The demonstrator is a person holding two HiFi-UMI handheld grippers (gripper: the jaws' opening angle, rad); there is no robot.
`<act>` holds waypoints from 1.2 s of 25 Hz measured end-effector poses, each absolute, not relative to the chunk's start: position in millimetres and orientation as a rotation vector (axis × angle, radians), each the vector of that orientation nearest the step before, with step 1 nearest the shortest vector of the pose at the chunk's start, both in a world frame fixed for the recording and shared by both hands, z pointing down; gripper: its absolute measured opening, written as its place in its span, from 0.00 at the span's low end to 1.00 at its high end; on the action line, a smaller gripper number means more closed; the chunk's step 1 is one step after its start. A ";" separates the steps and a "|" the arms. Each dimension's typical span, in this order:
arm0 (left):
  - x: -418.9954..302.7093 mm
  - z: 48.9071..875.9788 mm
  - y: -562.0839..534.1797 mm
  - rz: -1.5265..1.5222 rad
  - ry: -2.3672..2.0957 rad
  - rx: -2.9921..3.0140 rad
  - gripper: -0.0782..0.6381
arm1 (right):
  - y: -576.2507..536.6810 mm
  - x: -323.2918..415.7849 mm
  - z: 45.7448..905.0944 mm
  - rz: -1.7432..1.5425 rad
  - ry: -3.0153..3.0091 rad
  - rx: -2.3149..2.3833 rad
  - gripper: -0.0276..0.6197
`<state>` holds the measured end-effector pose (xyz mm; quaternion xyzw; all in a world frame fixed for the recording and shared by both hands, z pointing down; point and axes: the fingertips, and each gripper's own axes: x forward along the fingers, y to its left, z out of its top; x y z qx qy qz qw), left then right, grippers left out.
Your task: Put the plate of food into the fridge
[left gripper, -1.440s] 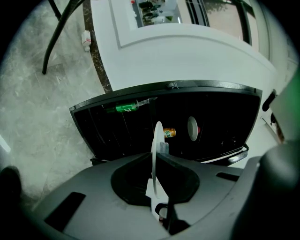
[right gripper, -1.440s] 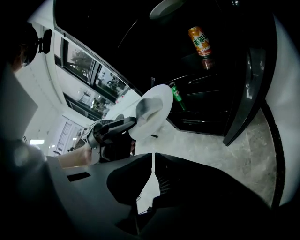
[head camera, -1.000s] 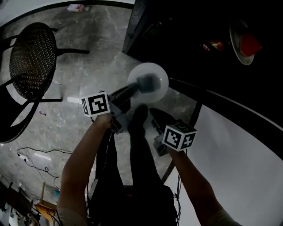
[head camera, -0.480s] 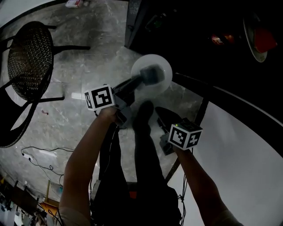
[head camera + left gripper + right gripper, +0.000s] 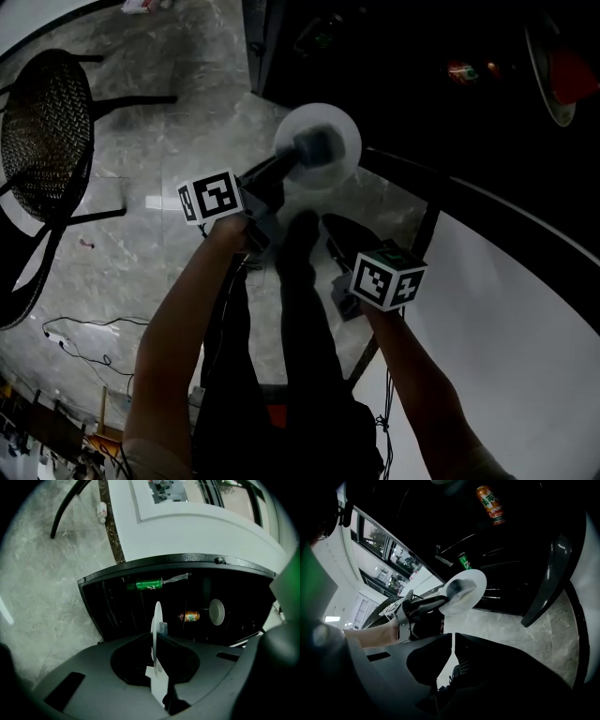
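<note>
Since a second ago, the plate [image 5: 339,127] and the left claw [image 5: 315,150] pinching its rim have drifted toward 12 o'clock in the head view, closer to the dark mouth of the fridge [image 5: 422,56], which fills that view from 12 to 2 o'clock. In the left gripper view the plate stands edge-on, clamped between the nearly closed jaws and held in the air before the opening, not yet inside; whatever lies on it is too dim to name. At 5 o'clock of the plate, the right claw [image 5: 453,637] hangs above the floor [image 5: 169,262], jaws pressed together on nothing.
</note>
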<state>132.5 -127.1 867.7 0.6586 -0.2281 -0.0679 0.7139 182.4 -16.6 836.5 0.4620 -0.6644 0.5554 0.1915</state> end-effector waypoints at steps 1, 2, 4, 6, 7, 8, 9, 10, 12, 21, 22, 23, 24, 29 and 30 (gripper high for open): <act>134.1 870.6 -127.7 -0.149 -0.505 1.459 0.14 | -17.4 181.6 837.8 1.561 -1.868 1.297 0.09; 135.4 873.4 -128.9 -0.147 -0.506 1.461 0.14 | -18.2 180.9 839.4 1.564 -1.870 1.296 0.09; 138.2 878.9 -132.0 -0.144 -0.509 1.466 0.14 | -18.1 181.3 842.8 1.575 -1.868 1.300 0.09; 141.3 884.8 -134.5 -0.147 -0.515 1.468 0.14 | -14.5 183.3 846.6 1.588 -1.859 1.306 0.09; 142.6 887.9 -135.9 -0.150 -0.519 1.467 0.14 | -12.3 184.3 848.7 1.594 -1.854 1.308 0.09; 143.8 891.0 -137.4 -0.153 -0.524 1.466 0.14 | -10.2 185.3 850.6 1.598 -1.849 1.309 0.09; 144.9 894.3 -138.5 -0.153 -0.529 1.462 0.14 | -8.2 186.4 852.1 1.601 -1.844 1.310 0.09; 146.1 897.8 -139.5 -0.151 -0.533 1.460 0.14 | -6.4 187.5 853.2 1.604 -1.841 1.312 0.09; 148.3 904.4 -142.2 -0.141 -0.539 1.469 0.14 | -3.6 189.1 855.1 1.613 -1.836 1.314 0.09; 160.8 924.5 -158.4 -0.193 -0.563 1.442 0.14 | -8.3 192.4 857.9 1.593 -1.864 1.296 0.09; 162.0 927.6 -159.2 -0.197 -0.564 1.439 0.14 | -9.3 192.4 859.3 1.591 -1.865 1.297 0.09; 163.1 930.8 -159.9 -0.199 -0.564 1.437 0.14 | -10.3 192.2 860.7 1.587 -1.869 1.297 0.09; 163.9 933.7 -160.5 -0.201 -0.566 1.435 0.14 | -11.2 191.9 862.1 1.582 -1.874 1.295 0.09; 168.1 946.8 -162.7 -0.200 -0.576 1.440 0.14 | -16.2 190.8 868.3 1.502 -1.903 1.266 0.09; 169.6 948.2 -163.9 -0.205 -0.577 1.440 0.14 | -18.7 191.5 869.7 1.486 -1.908 1.264 0.09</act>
